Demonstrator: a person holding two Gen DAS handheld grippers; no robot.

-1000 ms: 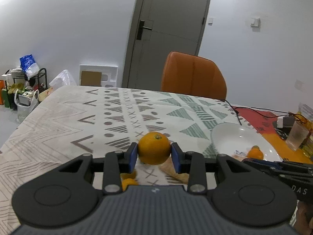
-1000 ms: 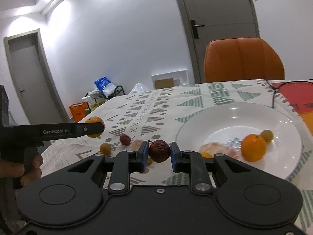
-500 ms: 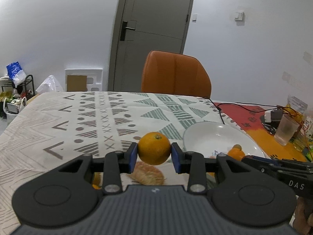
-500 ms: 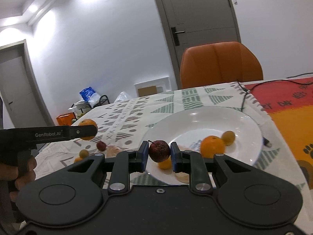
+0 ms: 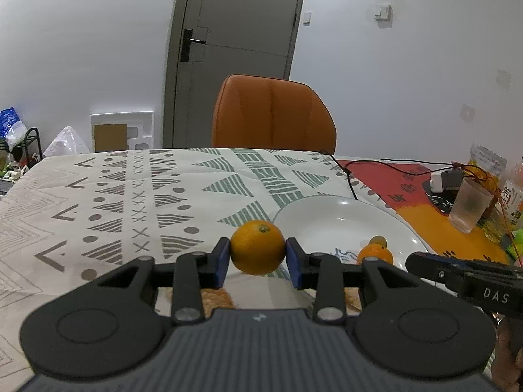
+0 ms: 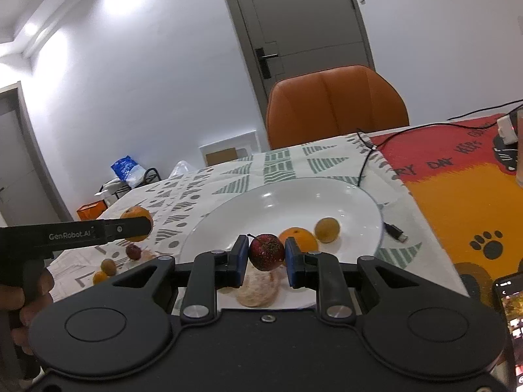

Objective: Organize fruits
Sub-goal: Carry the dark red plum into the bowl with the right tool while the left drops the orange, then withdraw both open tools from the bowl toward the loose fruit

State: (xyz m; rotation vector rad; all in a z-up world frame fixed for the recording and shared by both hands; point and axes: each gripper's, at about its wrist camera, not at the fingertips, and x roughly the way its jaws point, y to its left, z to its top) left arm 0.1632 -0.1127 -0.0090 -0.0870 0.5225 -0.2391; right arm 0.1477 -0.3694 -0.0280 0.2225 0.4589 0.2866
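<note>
Above the plate's near rim: right gripper [image 6: 266,256] pinching a small red fruit [image 6: 266,251].
Left gripper [image 5: 258,258]: clamping an orange [image 5: 258,247] beside the white plate [image 5: 327,219].

Both fisheye views look low and close along their own tool's fingers across the desk [image 5: 114,202] toward its far edge, sharing the white plate [image 5: 327,219] [image 6: 294,205] and orange chair [image 5: 273,114] [image 6: 336,107].

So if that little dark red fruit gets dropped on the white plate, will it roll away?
Probably a little: the small dark red round fruit looks ball-shaped, so it may roll. The shallow white plate curves up at its rim, which should likely stop it. It seems firm between the right fingers.
</note>
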